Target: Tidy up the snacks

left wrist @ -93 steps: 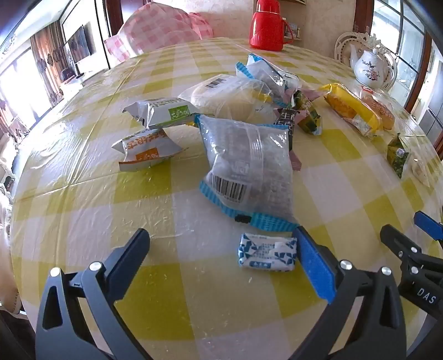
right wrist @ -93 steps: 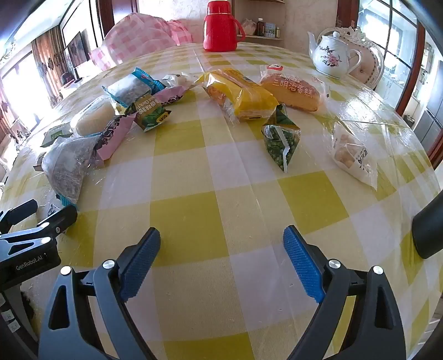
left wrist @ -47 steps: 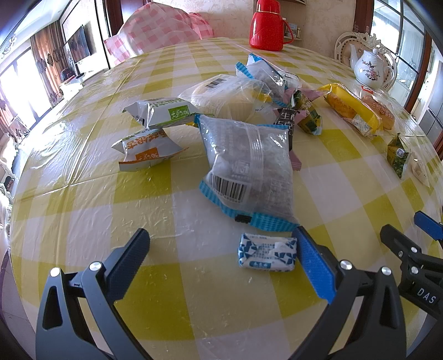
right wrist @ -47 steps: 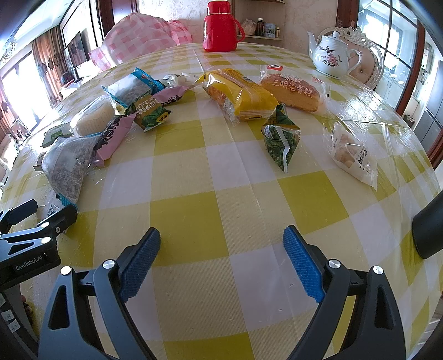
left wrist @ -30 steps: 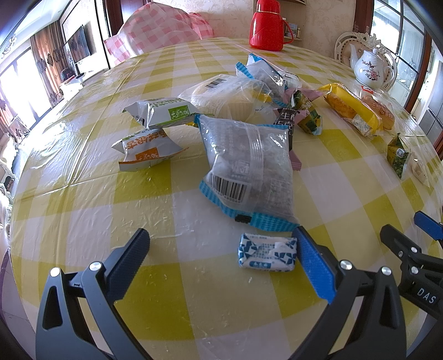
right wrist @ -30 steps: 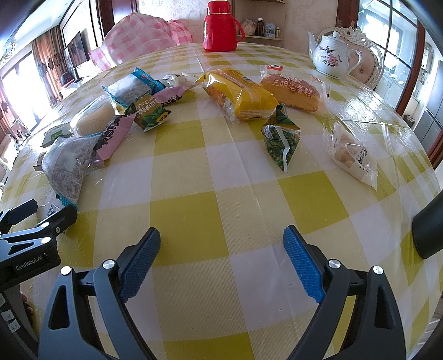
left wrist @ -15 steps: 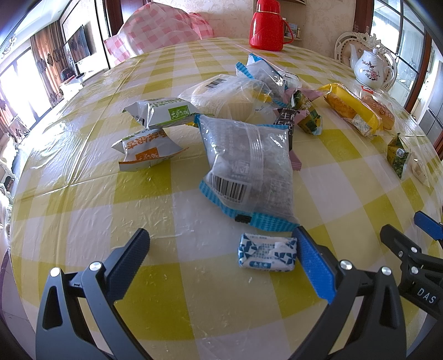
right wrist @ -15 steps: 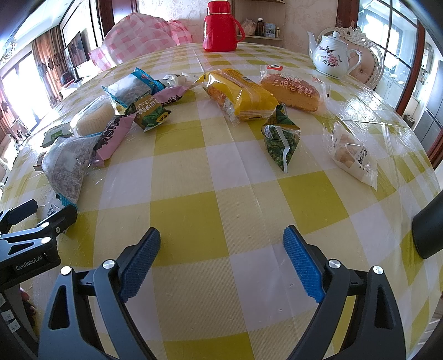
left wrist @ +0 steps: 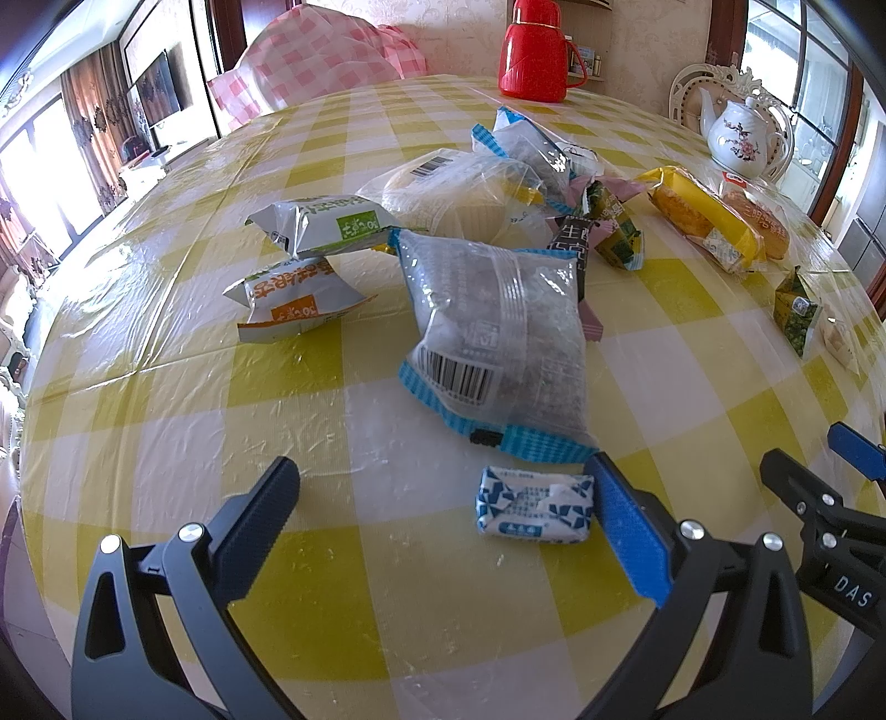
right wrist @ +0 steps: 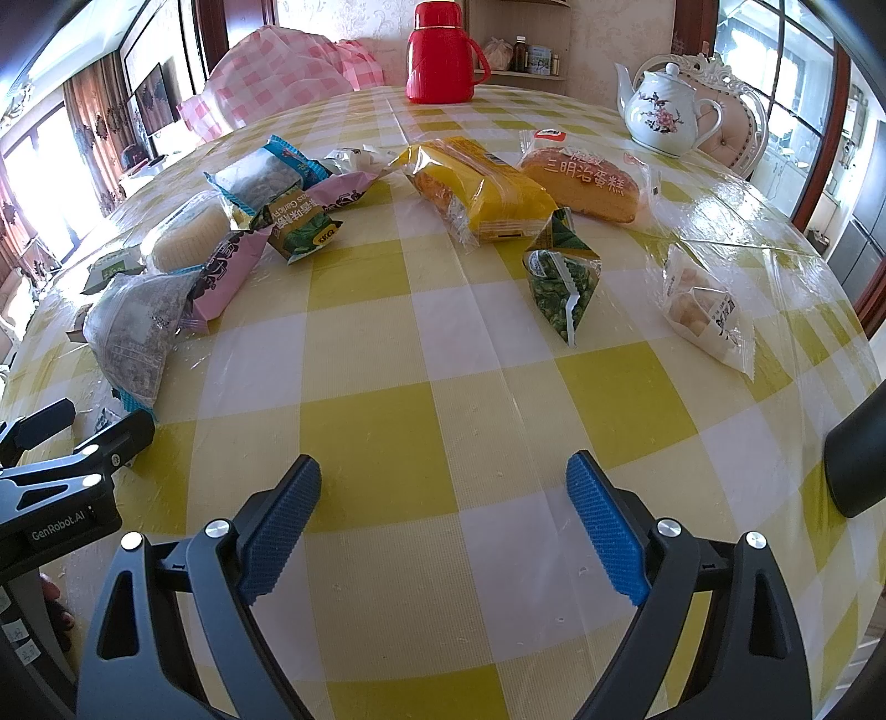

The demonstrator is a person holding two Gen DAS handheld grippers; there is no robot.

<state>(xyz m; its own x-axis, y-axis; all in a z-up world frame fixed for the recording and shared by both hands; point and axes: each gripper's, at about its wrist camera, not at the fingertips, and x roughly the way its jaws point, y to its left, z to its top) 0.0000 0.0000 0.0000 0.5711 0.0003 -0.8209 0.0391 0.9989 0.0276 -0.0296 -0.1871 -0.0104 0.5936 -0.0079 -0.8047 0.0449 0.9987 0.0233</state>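
Note:
Several snack packets lie scattered on a round table with a yellow-checked cloth (left wrist: 183,421). My left gripper (left wrist: 443,498) stands open near the front edge; a small blue-and-white packet (left wrist: 531,512) lies just inside its right finger. Beyond it lies a clear blue-edged bag (left wrist: 493,338), then two white packets (left wrist: 293,299) (left wrist: 321,224). My right gripper (right wrist: 443,498) stands open over bare cloth with nothing between its fingers. Ahead of it are a green triangular packet (right wrist: 562,277), a yellow cake bag (right wrist: 479,185), a sponge cake (right wrist: 581,180) and a white packet (right wrist: 703,307).
A red thermos (right wrist: 440,52) stands at the far edge and a white teapot (right wrist: 664,111) at the far right. A pink-checked covered chair (left wrist: 315,61) is behind the table. Each gripper shows at the side of the other's view.

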